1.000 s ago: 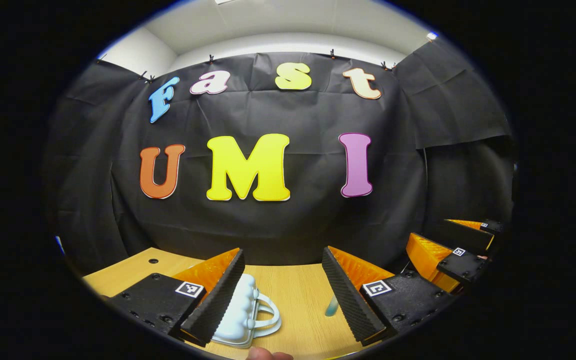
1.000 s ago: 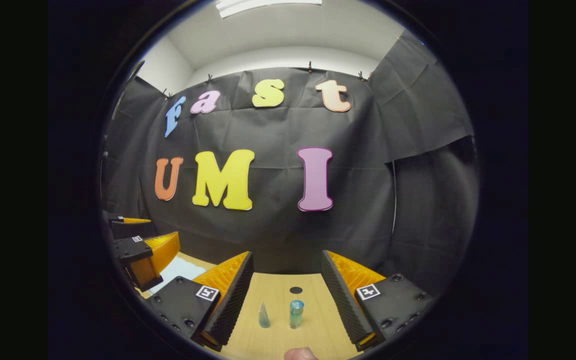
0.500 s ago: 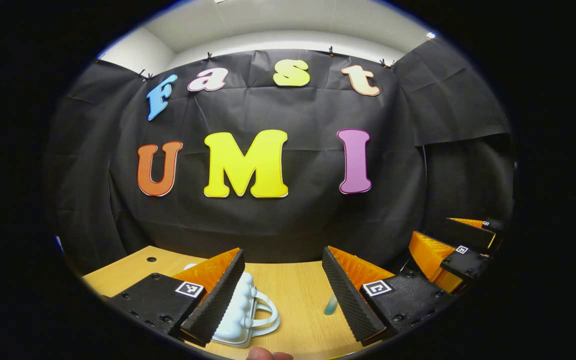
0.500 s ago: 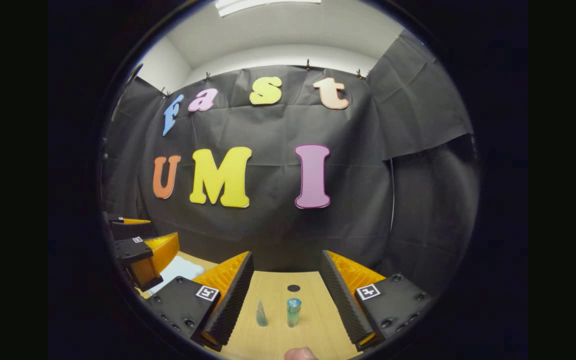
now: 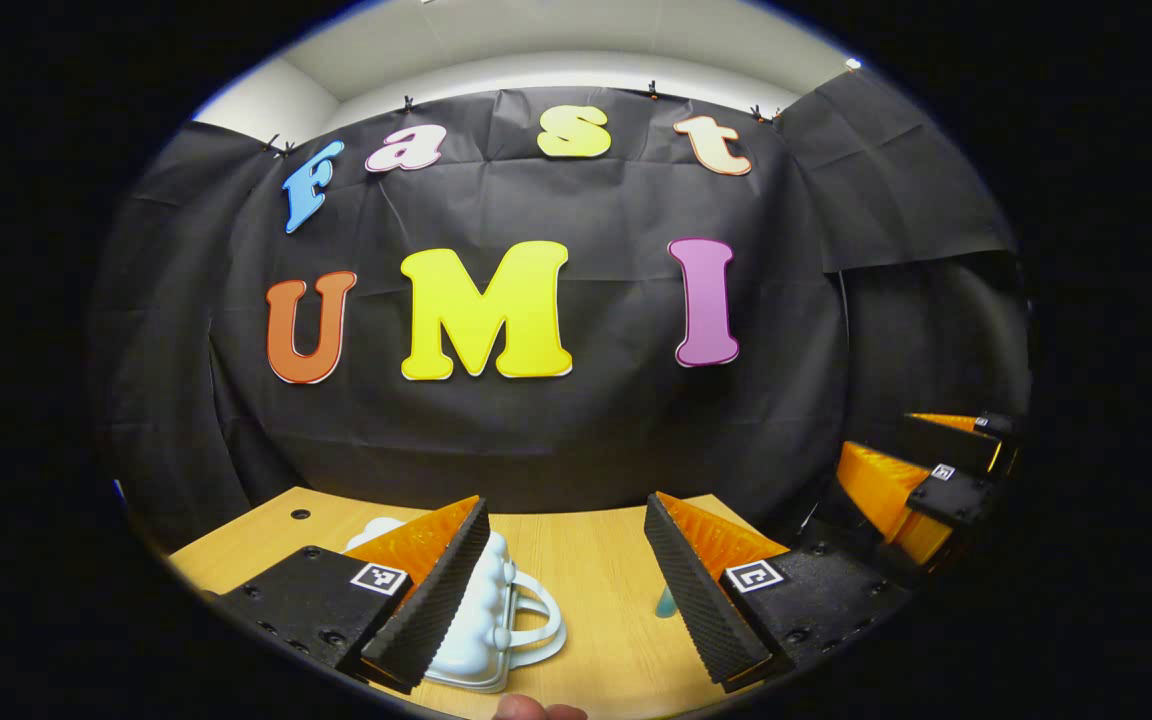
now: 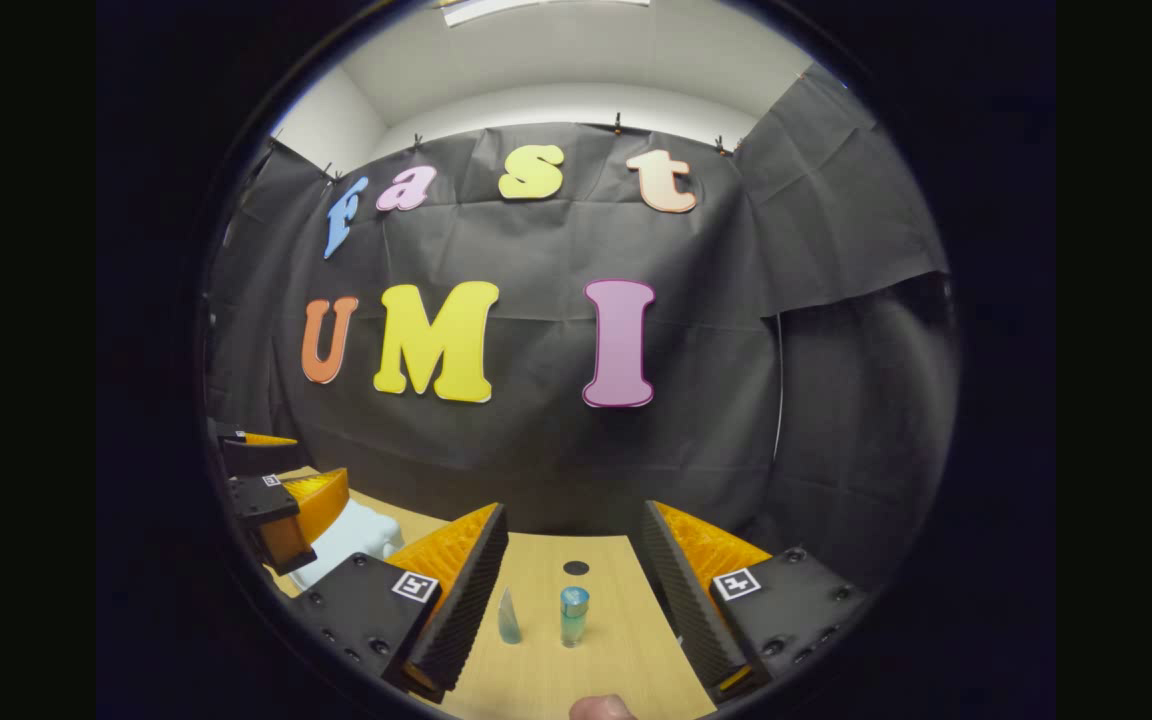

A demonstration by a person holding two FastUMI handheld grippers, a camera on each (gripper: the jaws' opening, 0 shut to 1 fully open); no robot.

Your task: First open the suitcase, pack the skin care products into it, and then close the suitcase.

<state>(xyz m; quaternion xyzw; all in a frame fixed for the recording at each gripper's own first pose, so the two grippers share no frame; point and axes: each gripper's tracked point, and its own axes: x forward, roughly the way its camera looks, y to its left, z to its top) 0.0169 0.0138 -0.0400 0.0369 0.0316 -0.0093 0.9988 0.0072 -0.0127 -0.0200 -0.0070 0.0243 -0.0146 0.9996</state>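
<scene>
Fingers [image 5: 676, 580] of both grippers stay spread and empty, tipping lower toward the closed suitcase [image 5: 481, 625]; opening not begun.

- In the left gripper view more of the worktop [image 5: 586, 560] shows than a second ago, and the case [image 5: 481, 625] sits a little higher between the left tongs [image 5: 564, 590].
- The right tongs [image 5: 921, 480] sit farther toward the right edge there.
- In the right gripper view the tube [image 6: 508, 617] and bottle [image 6: 573, 615] sit higher, and more of the case [image 6: 351, 540] shows.
</scene>
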